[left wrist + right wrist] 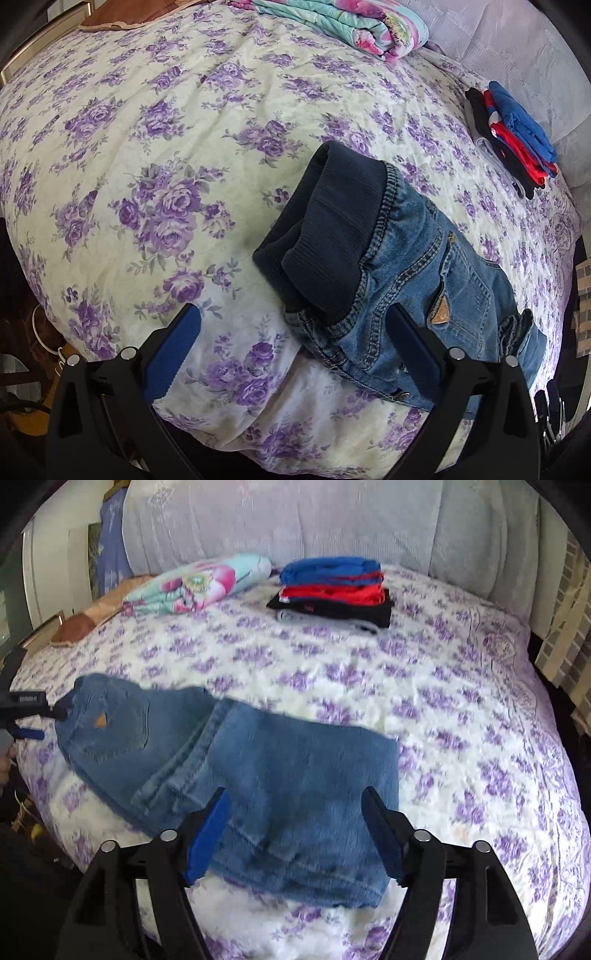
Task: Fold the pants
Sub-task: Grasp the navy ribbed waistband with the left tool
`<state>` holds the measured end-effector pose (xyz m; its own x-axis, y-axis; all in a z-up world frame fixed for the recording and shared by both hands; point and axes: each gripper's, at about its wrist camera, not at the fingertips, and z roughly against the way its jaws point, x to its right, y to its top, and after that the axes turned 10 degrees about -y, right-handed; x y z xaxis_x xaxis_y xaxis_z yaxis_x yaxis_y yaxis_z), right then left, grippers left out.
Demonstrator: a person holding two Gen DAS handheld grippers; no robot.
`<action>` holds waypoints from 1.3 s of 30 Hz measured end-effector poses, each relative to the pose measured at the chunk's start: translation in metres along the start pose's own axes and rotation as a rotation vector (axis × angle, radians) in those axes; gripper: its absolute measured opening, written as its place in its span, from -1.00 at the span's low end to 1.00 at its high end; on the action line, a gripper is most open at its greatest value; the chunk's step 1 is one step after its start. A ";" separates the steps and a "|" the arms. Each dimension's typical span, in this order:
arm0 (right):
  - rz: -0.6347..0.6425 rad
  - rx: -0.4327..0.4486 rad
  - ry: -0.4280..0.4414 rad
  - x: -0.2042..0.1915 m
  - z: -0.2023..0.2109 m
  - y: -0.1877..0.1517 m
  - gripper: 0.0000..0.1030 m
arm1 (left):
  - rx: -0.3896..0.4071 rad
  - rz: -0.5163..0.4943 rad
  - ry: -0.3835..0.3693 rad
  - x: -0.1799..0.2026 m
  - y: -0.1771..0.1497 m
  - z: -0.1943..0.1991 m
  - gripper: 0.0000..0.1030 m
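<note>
Lying folded on the floral bedspread (424, 709): jeans (236, 760), dark ribbed waistband (332, 229) facing up. Left gripper (295, 325) spread wide at the waistband end, one finger over denim, nothing pinched. Right gripper (295, 812) released, jaws apart over the leg end. Stack of folded clothes (332, 590) well apart.

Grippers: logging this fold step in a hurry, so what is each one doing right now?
Left claw: open, holding nothing; jeans lie under one finger.
Right claw: open above the jeans' leg end, gripping nothing.
</note>
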<state>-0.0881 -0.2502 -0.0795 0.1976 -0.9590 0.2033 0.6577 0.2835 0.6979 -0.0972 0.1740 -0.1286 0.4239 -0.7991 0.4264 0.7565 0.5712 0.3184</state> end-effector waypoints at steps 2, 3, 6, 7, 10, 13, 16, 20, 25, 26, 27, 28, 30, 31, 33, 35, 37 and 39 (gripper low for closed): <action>0.007 -0.063 -0.014 -0.002 -0.020 0.003 0.72 | 0.004 0.015 -0.005 -0.004 -0.001 0.001 0.90; 0.021 -0.149 -0.008 -0.004 -0.038 0.001 0.72 | 0.007 0.020 -0.008 -0.005 -0.001 0.002 0.90; -0.002 -0.235 0.001 -0.006 -0.065 -0.008 0.78 | 0.008 0.032 -0.019 -0.007 -0.003 0.001 0.90; -0.004 -0.248 0.002 -0.005 -0.063 -0.004 0.77 | 0.009 0.036 -0.026 -0.008 -0.004 0.001 0.90; -0.016 -0.142 0.015 -0.004 -0.038 0.007 0.77 | 0.018 0.057 -0.059 -0.011 -0.002 -0.002 0.90; 0.009 -0.092 0.031 -0.013 -0.023 0.013 0.77 | 0.033 0.082 -0.112 -0.016 0.003 -0.005 0.90; 0.046 -0.074 0.043 -0.025 -0.021 0.024 0.77 | 0.048 0.105 -0.178 -0.021 0.008 -0.006 0.90; 0.136 -0.027 0.039 -0.044 -0.004 0.024 0.77 | 0.062 0.130 -0.275 -0.025 0.010 -0.002 0.73; 0.167 -0.025 0.026 -0.054 0.008 0.024 0.77 | 0.034 0.124 -0.323 -0.023 0.011 -0.009 0.31; 0.170 -0.025 0.023 -0.055 0.009 0.023 0.77 | 0.032 0.128 -0.329 -0.024 0.011 -0.011 0.31; 0.173 -0.025 0.019 -0.056 0.009 0.023 0.77 | 0.032 0.133 -0.335 -0.026 0.011 -0.013 0.32; 0.177 -0.025 0.017 -0.057 0.010 0.023 0.77 | 0.031 0.140 -0.344 -0.028 0.011 -0.015 0.32; 0.181 -0.025 0.013 -0.057 0.010 0.022 0.77 | 0.035 0.155 -0.363 -0.033 0.013 -0.018 0.33; 0.182 -0.025 0.011 -0.058 0.010 0.022 0.77 | 0.038 0.163 -0.378 -0.035 0.014 -0.019 0.36; 0.177 -0.022 0.004 -0.057 0.010 0.023 0.77 | 0.048 0.180 -0.402 -0.038 0.017 -0.020 0.37; 0.164 -0.017 0.002 -0.056 0.009 0.025 0.77 | 0.054 0.196 -0.410 -0.039 0.020 -0.020 0.37; 0.161 -0.018 0.003 -0.056 0.007 0.027 0.77 | 0.059 0.210 -0.400 -0.038 0.022 -0.018 0.12; 0.170 -0.026 0.003 -0.059 0.005 0.028 0.77 | 0.068 0.192 -0.369 -0.036 0.024 -0.011 -0.31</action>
<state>-0.0847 -0.1861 -0.0689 0.3096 -0.8972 0.3150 0.6335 0.4416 0.6353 -0.0889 0.2142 -0.1454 0.3378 -0.5635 0.7539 0.6413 0.7240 0.2539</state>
